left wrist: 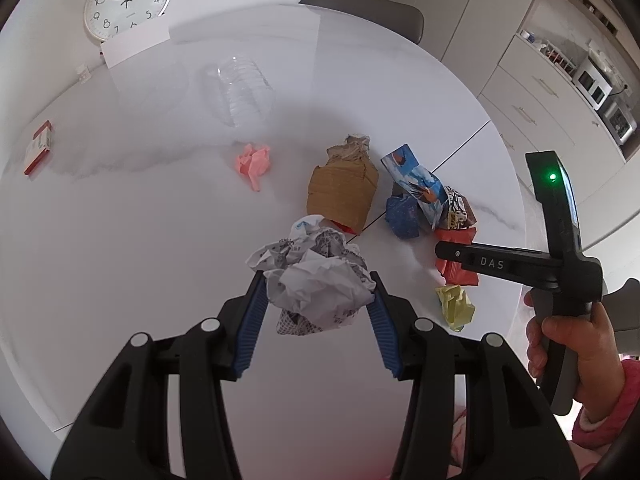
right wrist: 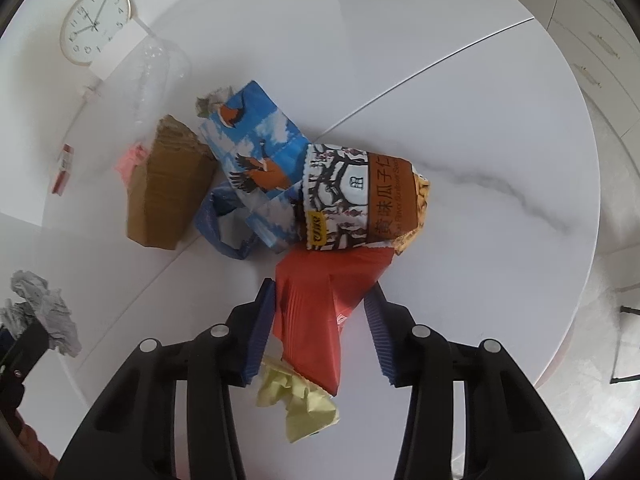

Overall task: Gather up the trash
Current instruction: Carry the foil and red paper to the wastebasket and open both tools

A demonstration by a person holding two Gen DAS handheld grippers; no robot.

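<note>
Left gripper [left wrist: 318,294] clamps crumpled paper [left wrist: 316,276]; right gripper [right wrist: 320,300] straddles red wrapper [right wrist: 320,300], apart.

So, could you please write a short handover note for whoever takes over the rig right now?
Left gripper: shut on the crumpled newspaper, at the near table edge.
Right gripper: open, jaws either side of the red wrapper; not gripped yet.
On the table: yellow paper under the red wrapper, seed bag, blue bird bag, cardboard, pink scrap, clear bottle, red box.
Done: newspaper picked.
Left: everything else; no bin is in view.
</note>
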